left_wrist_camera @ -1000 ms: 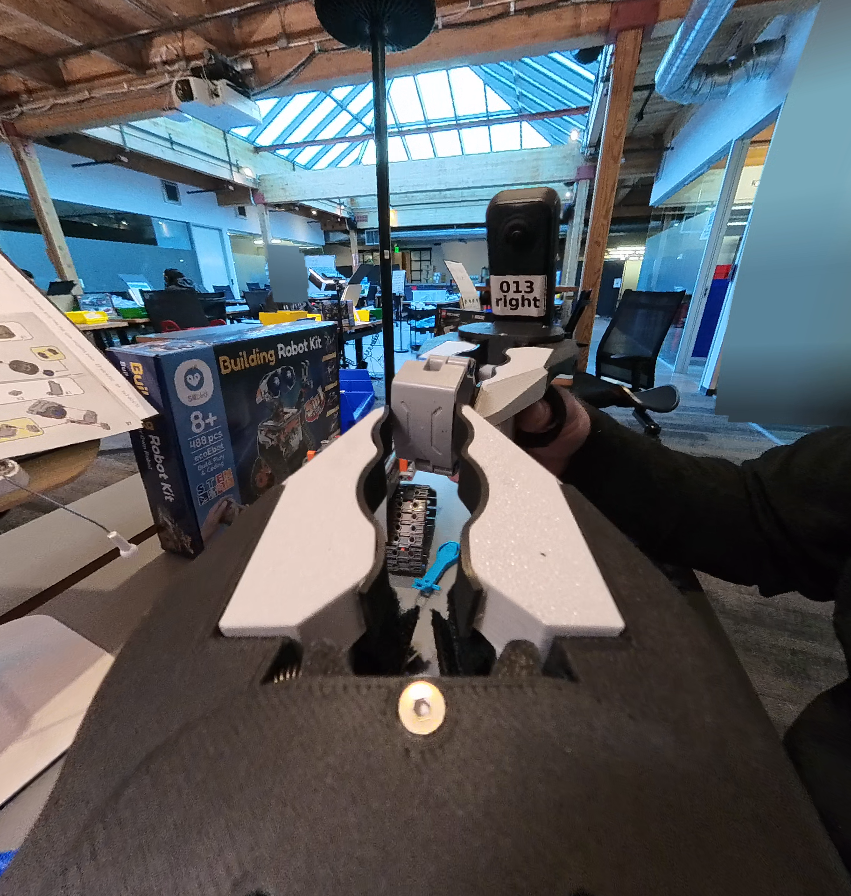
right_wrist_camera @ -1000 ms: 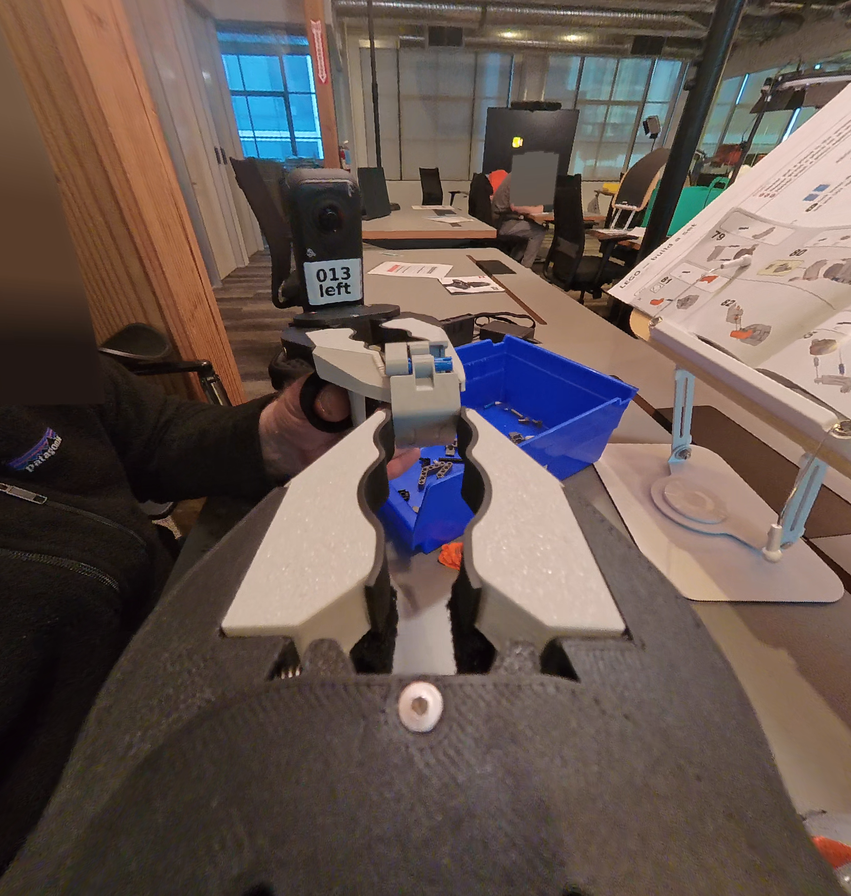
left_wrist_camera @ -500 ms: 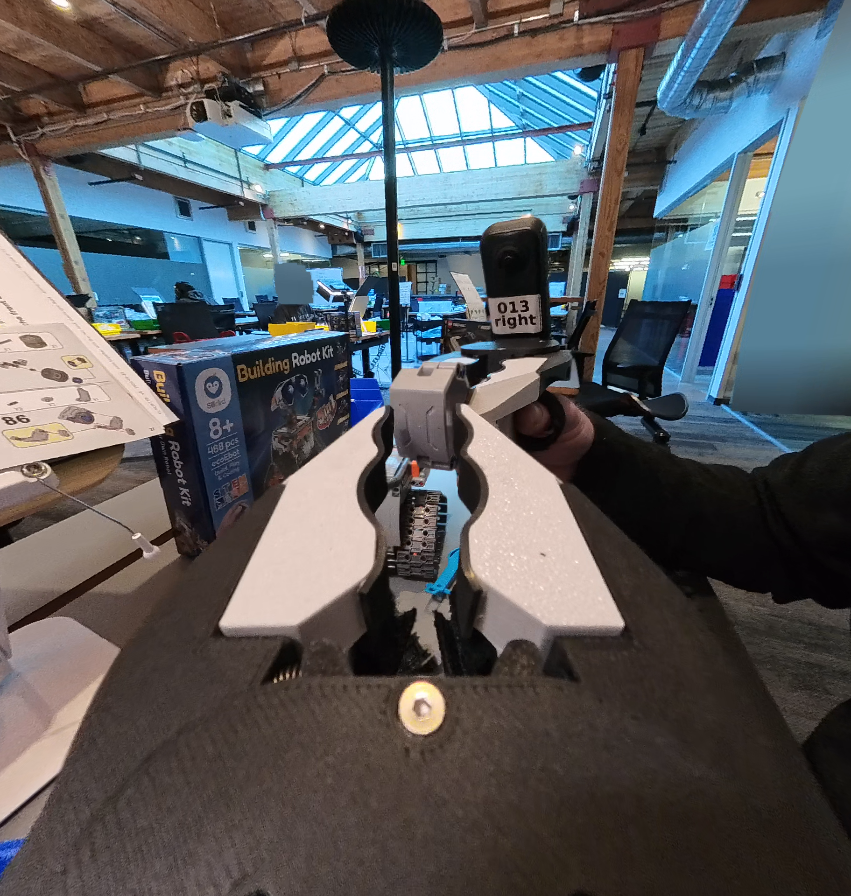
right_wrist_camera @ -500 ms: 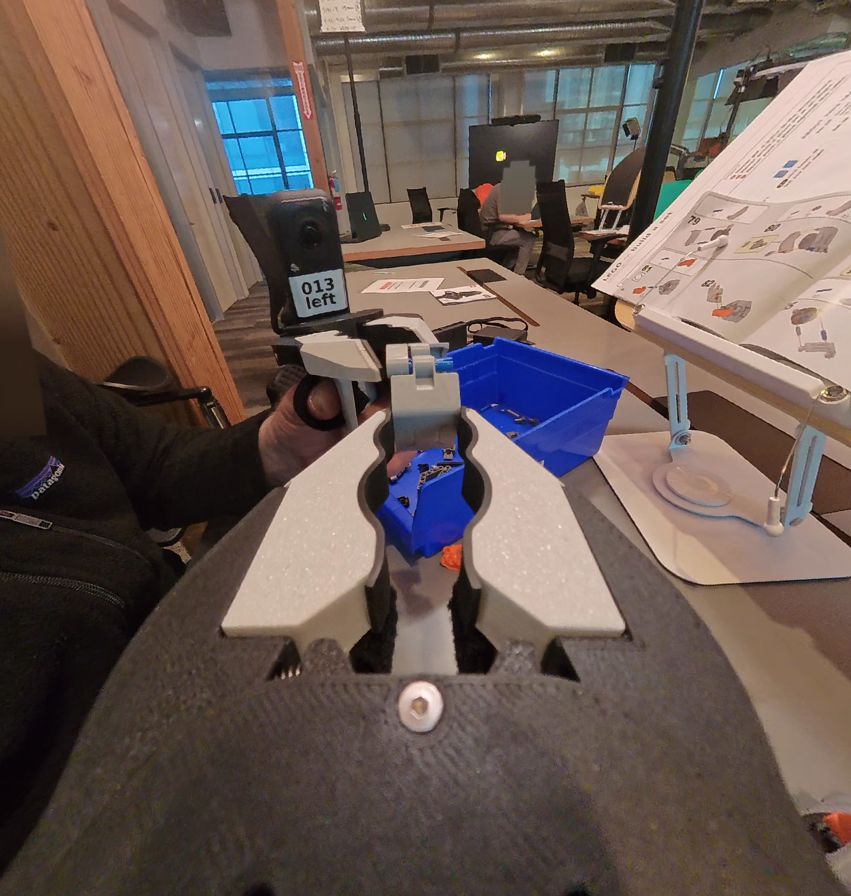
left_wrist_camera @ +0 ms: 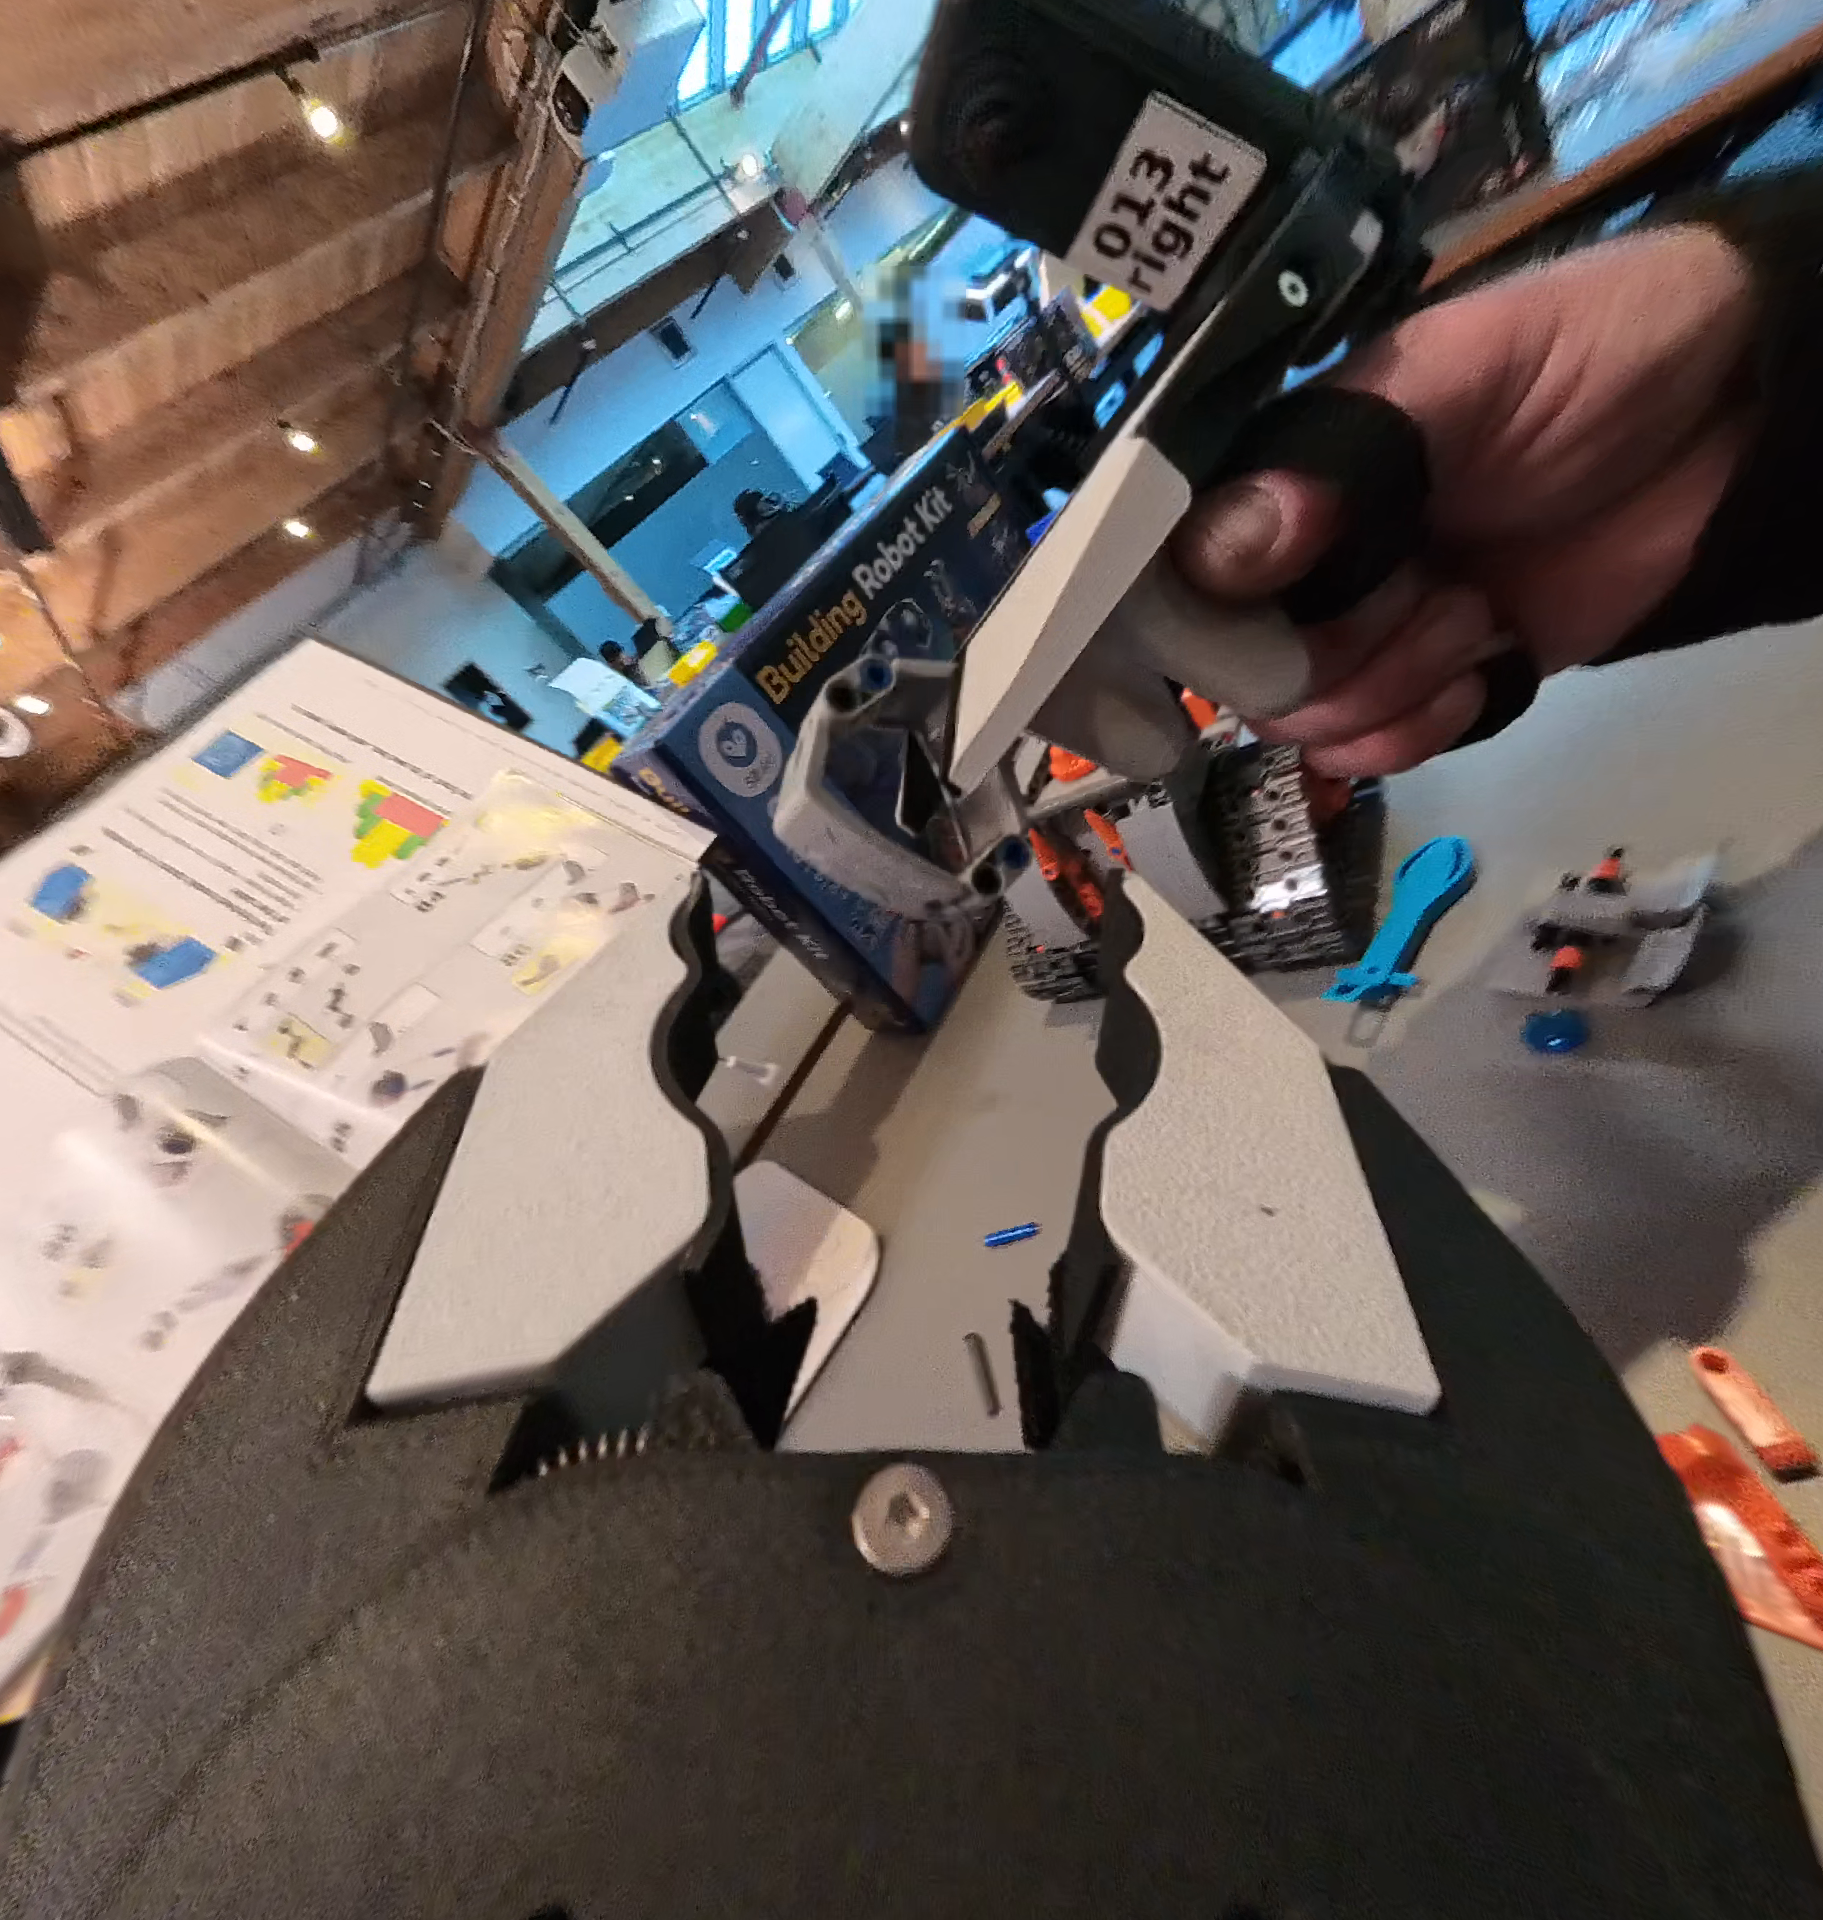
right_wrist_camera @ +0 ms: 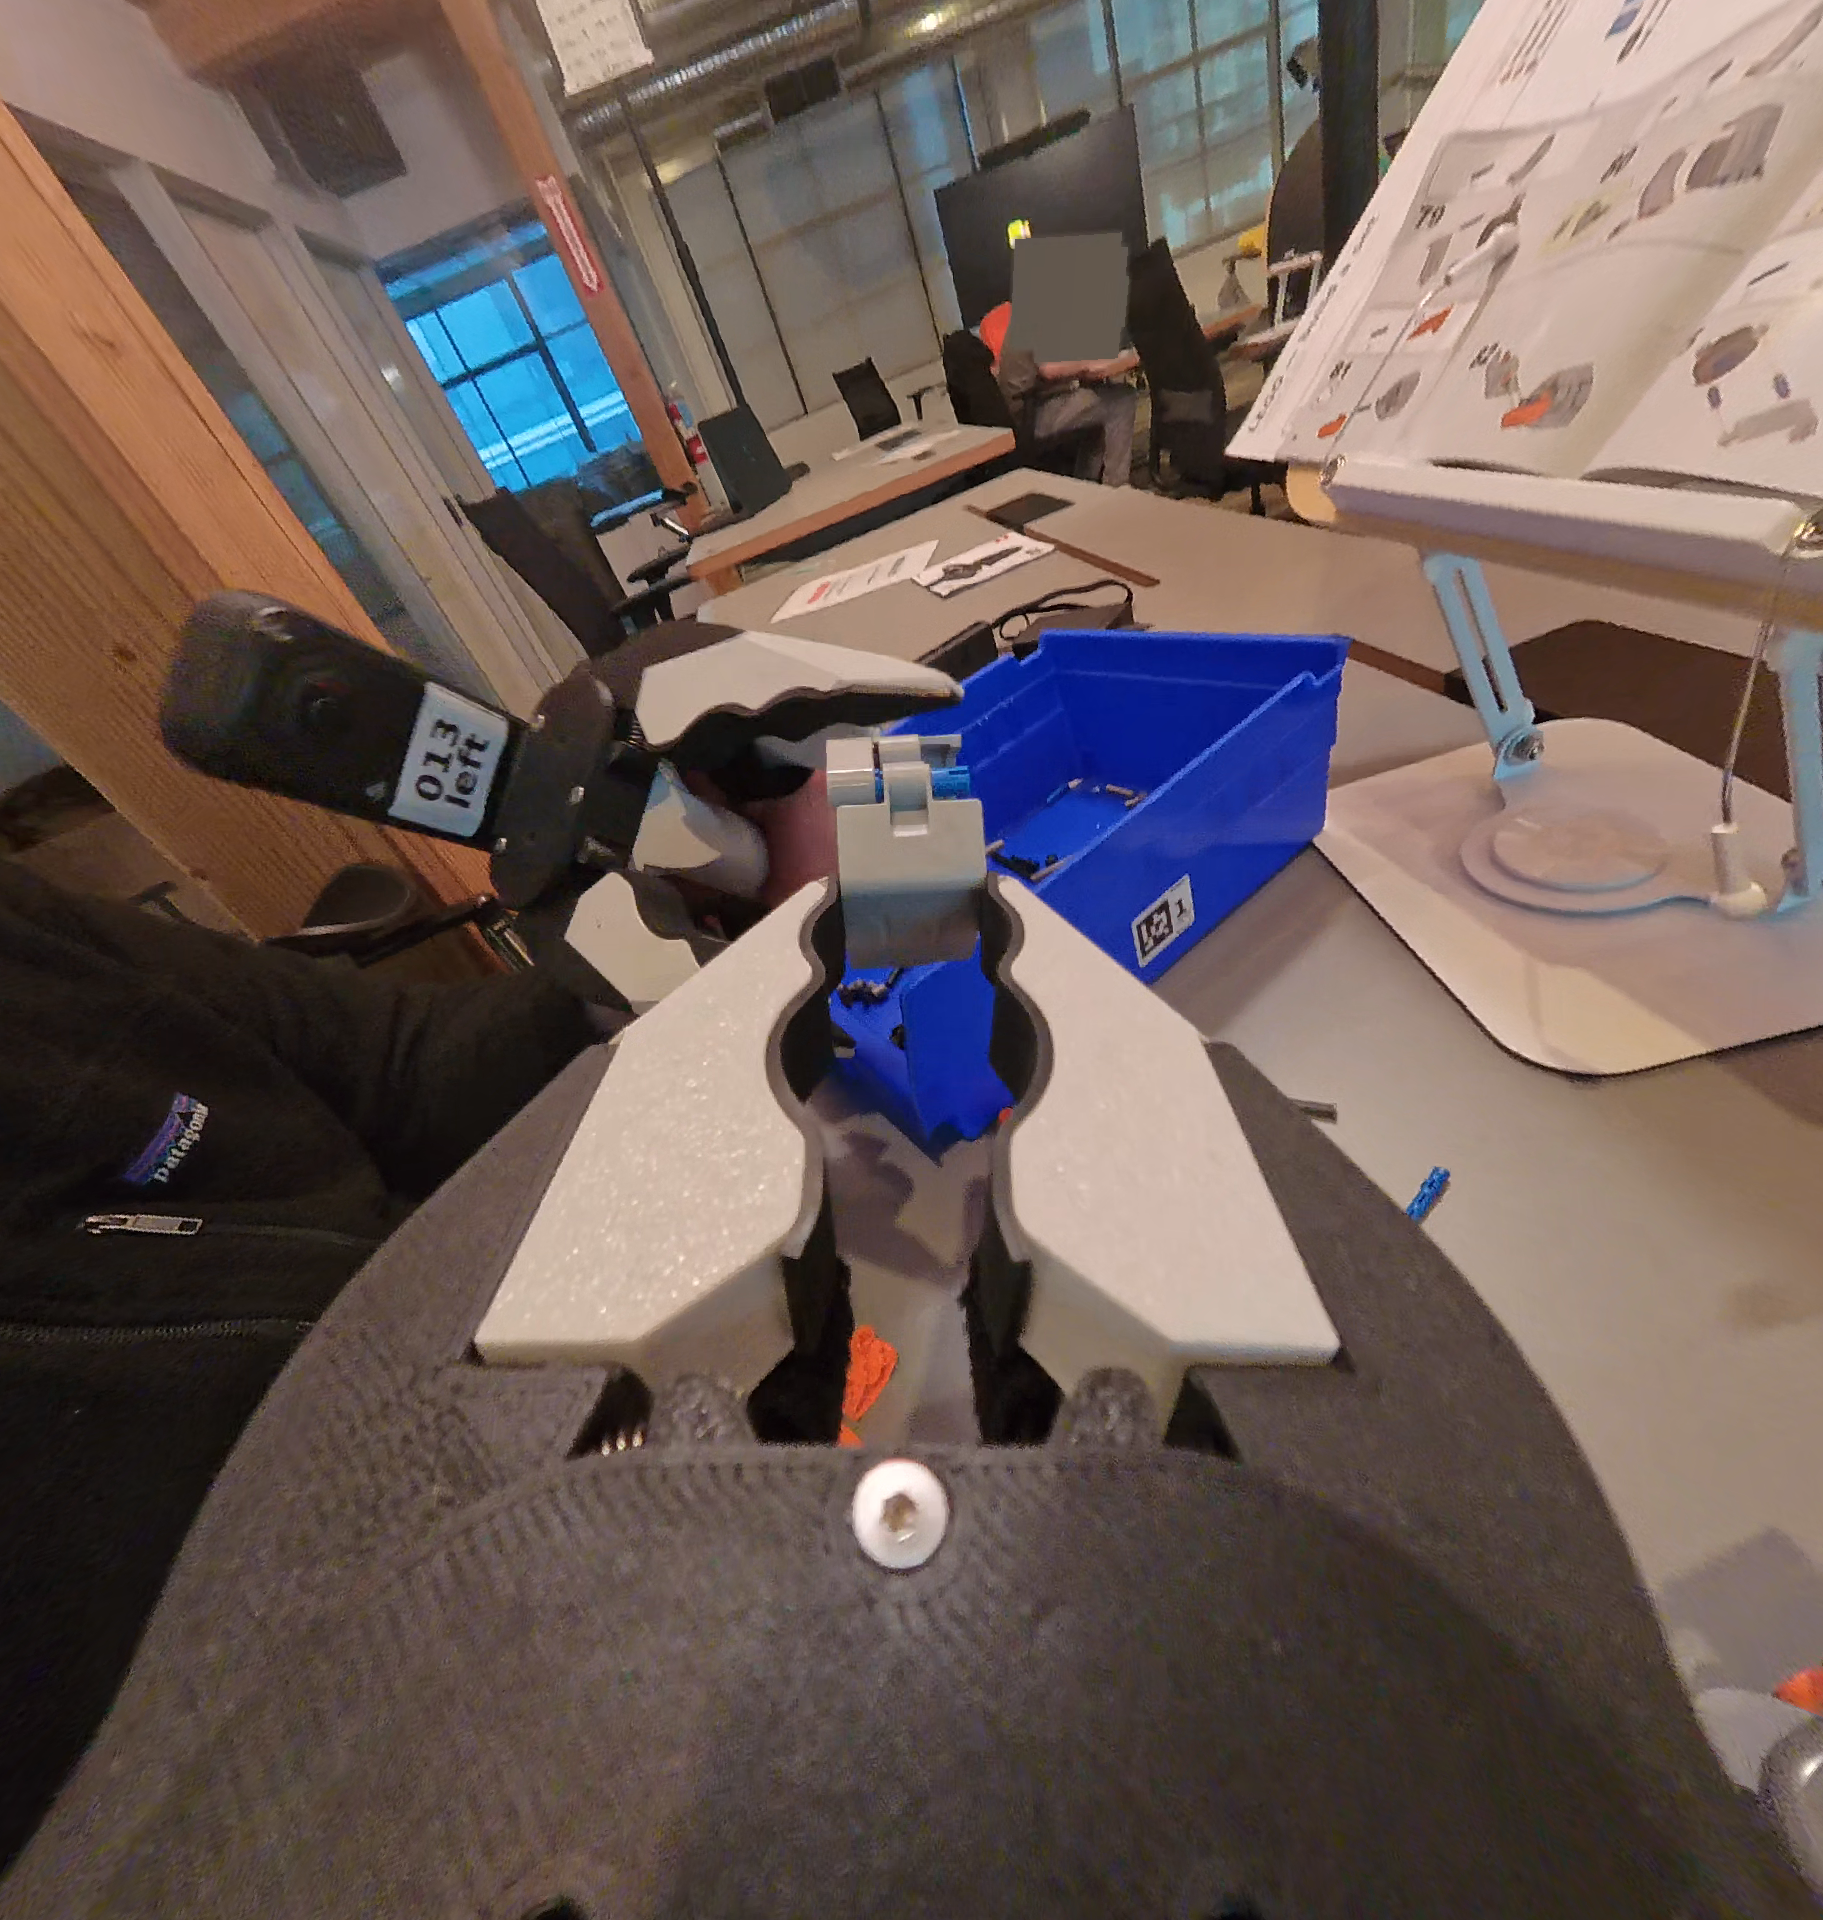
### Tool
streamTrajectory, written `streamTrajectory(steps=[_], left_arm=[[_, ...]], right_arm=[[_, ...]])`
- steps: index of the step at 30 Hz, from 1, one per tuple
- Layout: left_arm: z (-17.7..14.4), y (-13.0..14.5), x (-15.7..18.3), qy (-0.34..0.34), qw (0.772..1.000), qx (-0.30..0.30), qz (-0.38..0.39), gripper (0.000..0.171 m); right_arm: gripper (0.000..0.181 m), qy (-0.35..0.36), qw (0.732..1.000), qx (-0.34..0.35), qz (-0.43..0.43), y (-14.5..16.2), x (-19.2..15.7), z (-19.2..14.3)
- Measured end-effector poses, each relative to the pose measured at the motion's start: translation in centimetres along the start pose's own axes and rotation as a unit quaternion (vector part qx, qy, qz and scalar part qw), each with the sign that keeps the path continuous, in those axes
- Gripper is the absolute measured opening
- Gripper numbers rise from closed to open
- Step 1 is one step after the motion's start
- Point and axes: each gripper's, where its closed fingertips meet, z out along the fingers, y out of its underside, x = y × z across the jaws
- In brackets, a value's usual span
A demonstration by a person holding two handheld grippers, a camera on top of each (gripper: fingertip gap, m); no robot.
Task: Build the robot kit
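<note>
since half a second ago the left claw (left_wrist_camera: pixel 902 935) has let go of the grey block assembly (right_wrist_camera: pixel 905 868) and tipped over, its fingers now standing wide apart with nothing between them; the right claw (right_wrist_camera: pixel 907 935) alone keeps the piece, clamped on its lower end.

seen from the right wrist, the grey block assembly stands upright at 12 o'clock from the claw's base, a small blue pin showing at its top. the left claw (right_wrist_camera: pixel 782 707) hangs at 10 o'clock from it, close but apart, tilted on its side, with the person's hand behind it. a blue bin (right_wrist_camera: pixel 1146 748) sits on the desk (right_wrist_camera: pixel 1509 1299) just behind the piece, small dark parts lying in it. a white book stand (right_wrist_camera: pixel 1572 831) at 2 o'clock carries an open instruction booklet (right_wrist_camera: pixel 1613 260). a short blue pin (right_wrist_camera: pixel 1426 1192) lies on the desk at 3 o'clock.

seen from the left wrist, the right claw (left_wrist_camera: pixel 948 790) comes down from 1 o'clock, gripped by a hand (left_wrist_camera: pixel 1509 499), with the grey block assembly (left_wrist_camera: pixel 865 810) at its tips, just above the open fingers. behind it stand a dark blue kit box (left_wrist_camera: pixel 845 727) and a tracked model (left_wrist_camera: pixel 1271 862). a light blue tool (left_wrist_camera: pixel 1406 914) and a small grey sub-assembly (left_wrist_camera: pixel 1613 925) lie at 2 o'clock. the booklet (left_wrist_camera: pixel 263 935) fills the 9 o'clock side, blurred. orange pieces (left_wrist_camera: pixel 1759 1507) lie at 4 o'clock.
</note>
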Motion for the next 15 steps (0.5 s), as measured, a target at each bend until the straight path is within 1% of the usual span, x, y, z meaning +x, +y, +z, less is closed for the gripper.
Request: streamTrajectory(steps=[2, 4, 6, 7, 11, 15], left_arm=[[0.2, 0.0, 0.1, -0.013, 0.999, -0.009, 0.037, 0.073], [0.5, 0.4, 0.4, -0.021, 0.997, -0.026, 0.069, 0.070], [0.5, 0.4, 0.6, -0.029, 0.994, -0.030, 0.099, 0.054], [0.6, 0.5, 0.6, -0.034, 0.993, -0.034, 0.111, 0.051], [0.7, 0.6, 0.2, -0.062, 0.988, -0.053, 0.129, 0.048], [0.5, 0.2, -0.3, -0.074, 0.990, -0.037, 0.111, 0.046]], right_arm=[[0.023, 0.010, 1.000, -0.017, -0.006, 0.6, 0.1, 0.3], [0.023, 0.020, 0.999, -0.031, -0.012, 1.1, 0.2, 0.7], [0.023, 0.025, 0.999, -0.036, -0.019, 1.3, 0.1, 1.0], [0.023, 0.028, 0.999, -0.039, -0.024, 1.4, 0.0, 1.2], [0.023, 0.051, 0.997, -0.040, -0.051, 1.5, 0.0, 1.6], [0.024, 0.069, 0.992, -0.022, -0.102, 0.7, -0.7, 1.6]])
